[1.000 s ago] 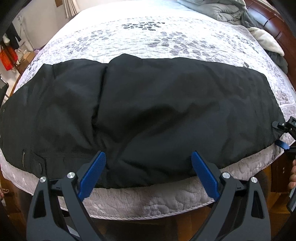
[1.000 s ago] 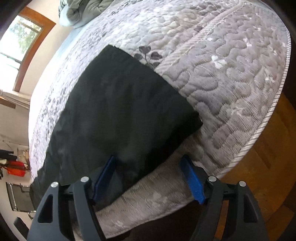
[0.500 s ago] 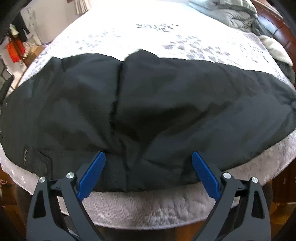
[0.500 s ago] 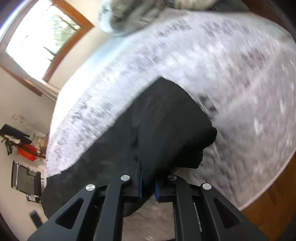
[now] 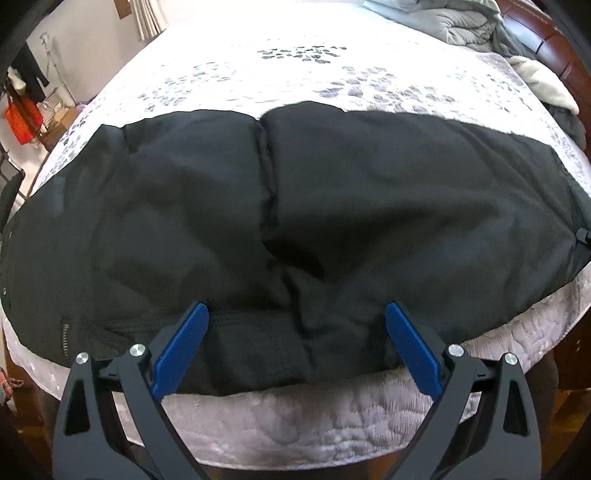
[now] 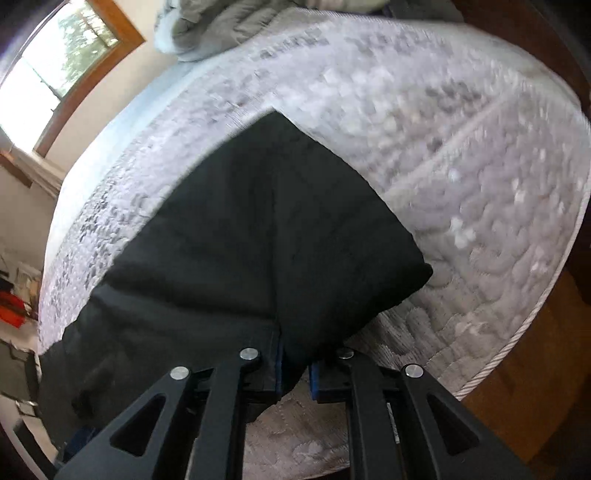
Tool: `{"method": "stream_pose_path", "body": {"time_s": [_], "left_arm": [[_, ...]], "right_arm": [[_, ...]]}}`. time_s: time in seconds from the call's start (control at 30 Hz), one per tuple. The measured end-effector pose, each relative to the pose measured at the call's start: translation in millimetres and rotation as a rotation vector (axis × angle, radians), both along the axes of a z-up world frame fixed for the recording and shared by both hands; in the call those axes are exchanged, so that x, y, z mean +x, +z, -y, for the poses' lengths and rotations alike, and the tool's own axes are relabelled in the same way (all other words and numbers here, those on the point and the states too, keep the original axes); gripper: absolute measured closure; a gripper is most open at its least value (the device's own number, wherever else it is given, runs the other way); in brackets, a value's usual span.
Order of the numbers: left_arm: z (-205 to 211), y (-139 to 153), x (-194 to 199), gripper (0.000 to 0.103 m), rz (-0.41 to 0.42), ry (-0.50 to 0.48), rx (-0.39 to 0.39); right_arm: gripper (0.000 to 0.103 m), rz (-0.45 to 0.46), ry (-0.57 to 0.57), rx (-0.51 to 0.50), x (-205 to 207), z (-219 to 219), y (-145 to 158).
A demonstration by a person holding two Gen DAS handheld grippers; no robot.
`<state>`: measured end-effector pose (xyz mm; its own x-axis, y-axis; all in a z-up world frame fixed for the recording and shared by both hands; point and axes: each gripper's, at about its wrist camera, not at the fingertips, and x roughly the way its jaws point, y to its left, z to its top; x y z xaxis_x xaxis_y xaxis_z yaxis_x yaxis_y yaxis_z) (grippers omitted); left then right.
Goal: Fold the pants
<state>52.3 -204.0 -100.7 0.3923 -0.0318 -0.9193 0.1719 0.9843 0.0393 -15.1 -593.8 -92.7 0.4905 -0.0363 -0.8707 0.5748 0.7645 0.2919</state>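
The black pants [image 5: 295, 206] lie spread across the near edge of the bed [image 5: 332, 417], legs already doubled one over the other, so the next fold probably runs end to end. The right gripper [image 6: 295, 373] has its fingers [image 6: 277, 363] clamped on the hem corner, cloth bunched between the blue pads, likely to carry that end over. The left gripper [image 5: 295, 347] hangs above the waist end with its fingers [image 5: 181, 347] wide apart, the waistband between them but untouched, perhaps ready to pin it. The bed wears a pale quilted cover [image 5: 314, 70]; beyond the fingertips lie a rumpled grey blanket [image 5: 458, 18] and, in the right view, a wood-framed window [image 6: 62, 62].
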Motion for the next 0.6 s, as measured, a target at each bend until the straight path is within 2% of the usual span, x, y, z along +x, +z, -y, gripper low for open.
{"method": "stream_pose_path", "body": {"time_s": [0.13, 0.3, 0.47, 0.6], "left_arm": [[-26.5, 17.6, -0.5, 0.007, 0.001, 0.055, -0.068], [-54.1, 36.4, -0.9, 0.007, 0.034, 0.123, -0.118], [-75.1, 48.2, -3.3, 0.007, 0.035, 0.151, -0.141], [-86.4, 50.0, -1.7, 0.007, 0.025, 0.17, -0.107]], "right_arm": [[0.093, 0.095, 0.069, -0.077, 0.8, -17.3, 37.8], [0.093, 0.223, 0.248, -0.169, 16.6, -80.6, 88.2], [0.093, 0.239, 0.443, -0.264, 40.9, -154.4, 101.6], [0.092, 0.214, 0.575, -0.298, 52.3, -205.4, 95.2]]}}
